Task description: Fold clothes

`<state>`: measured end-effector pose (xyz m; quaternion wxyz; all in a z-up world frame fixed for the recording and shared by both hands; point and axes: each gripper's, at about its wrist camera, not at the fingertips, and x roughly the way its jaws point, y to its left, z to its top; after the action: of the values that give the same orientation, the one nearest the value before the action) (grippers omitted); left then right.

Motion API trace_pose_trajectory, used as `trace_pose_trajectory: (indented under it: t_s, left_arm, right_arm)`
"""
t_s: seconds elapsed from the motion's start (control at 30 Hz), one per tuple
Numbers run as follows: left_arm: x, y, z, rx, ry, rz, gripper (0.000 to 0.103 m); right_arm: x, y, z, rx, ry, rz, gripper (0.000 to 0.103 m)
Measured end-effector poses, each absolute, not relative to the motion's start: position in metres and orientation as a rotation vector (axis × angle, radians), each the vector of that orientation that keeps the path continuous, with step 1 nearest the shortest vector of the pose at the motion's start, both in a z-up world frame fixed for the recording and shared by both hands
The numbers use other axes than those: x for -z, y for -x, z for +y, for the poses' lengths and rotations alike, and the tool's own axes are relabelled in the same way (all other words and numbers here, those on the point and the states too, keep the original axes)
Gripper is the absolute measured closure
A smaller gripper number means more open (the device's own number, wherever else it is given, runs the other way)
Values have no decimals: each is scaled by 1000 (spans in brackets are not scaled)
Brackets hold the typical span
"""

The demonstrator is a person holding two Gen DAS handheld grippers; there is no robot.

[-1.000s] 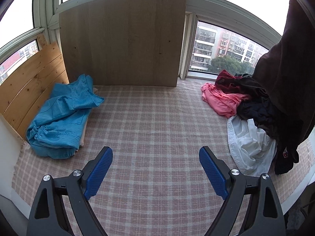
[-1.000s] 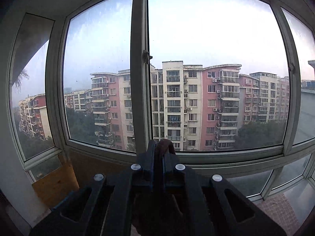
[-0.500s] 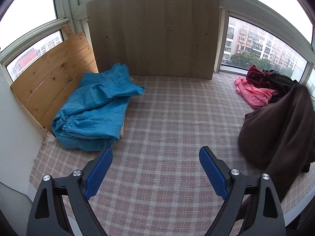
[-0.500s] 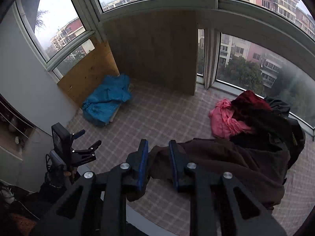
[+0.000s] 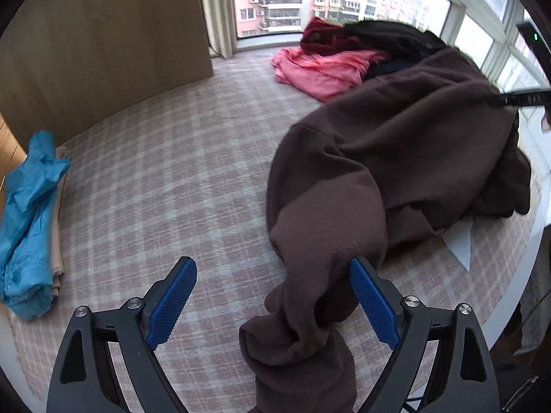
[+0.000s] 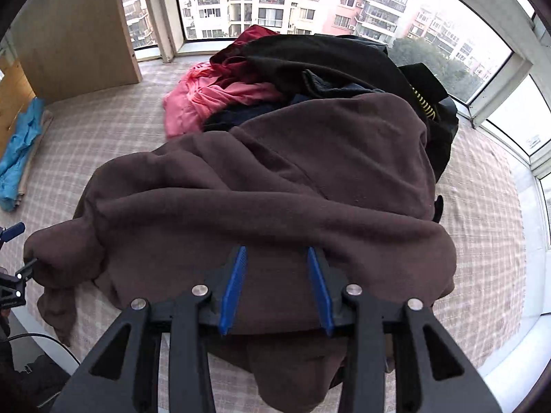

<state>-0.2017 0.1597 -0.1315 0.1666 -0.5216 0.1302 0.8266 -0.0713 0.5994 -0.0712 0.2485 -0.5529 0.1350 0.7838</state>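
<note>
A dark brown fleece garment point(image 5: 396, 158) lies bunched on the plaid-covered surface point(image 5: 165, 186), partly draped over the clothes pile; it also fills the right wrist view point(image 6: 275, 186). My left gripper point(image 5: 272, 296) is open, with a twisted sleeve end of the brown garment point(image 5: 296, 337) lying between its blue pads, not clamped. My right gripper point(image 6: 275, 289) is partly open, its blue pads against the near edge of the brown garment with cloth between them but no pinch.
A pile of pink point(image 6: 206, 99), dark red and black point(image 6: 330, 58) clothes lies behind the brown garment. A folded blue garment point(image 5: 27, 227) sits at the left by a wooden board point(image 5: 103, 41). Windows ring the surface; its rounded front edge point(image 5: 509, 296) is near.
The right gripper came down from the raised position, laid the brown garment on the surface and opened its jaws. The left gripper swung right, and the sleeve now lies between its pads.
</note>
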Motion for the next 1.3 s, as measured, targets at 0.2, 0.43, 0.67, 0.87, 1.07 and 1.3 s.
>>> trace_pose_trajectory:
  t_s: [0.2, 0.43, 0.67, 0.87, 1.07, 1.3]
  left_arm:
    - [170, 211, 186, -2228, 1588, 423, 33]
    - [160, 199, 174, -2251, 1551, 380, 88]
    - [107, 197, 105, -2391, 1456, 73, 91]
    - [60, 203, 48, -2465, 1324, -140, 91]
    - [16, 199, 8, -2569, 1208, -64, 91]
    - [-1, 162, -70, -2677, 1230, 14, 83]
  right_arm:
    - [66, 66, 585, -2130, 1495, 200, 66]
    - [76, 72, 591, -2118, 1551, 52, 60]
    - [89, 79, 601, -2100, 1614, -84, 60]
    - [74, 77, 562, -2129, 1695, -142, 92]
    - [27, 64, 503, -2319, 1636, -23, 96]
    - [64, 72, 390, -2483, 2021, 262, 89]
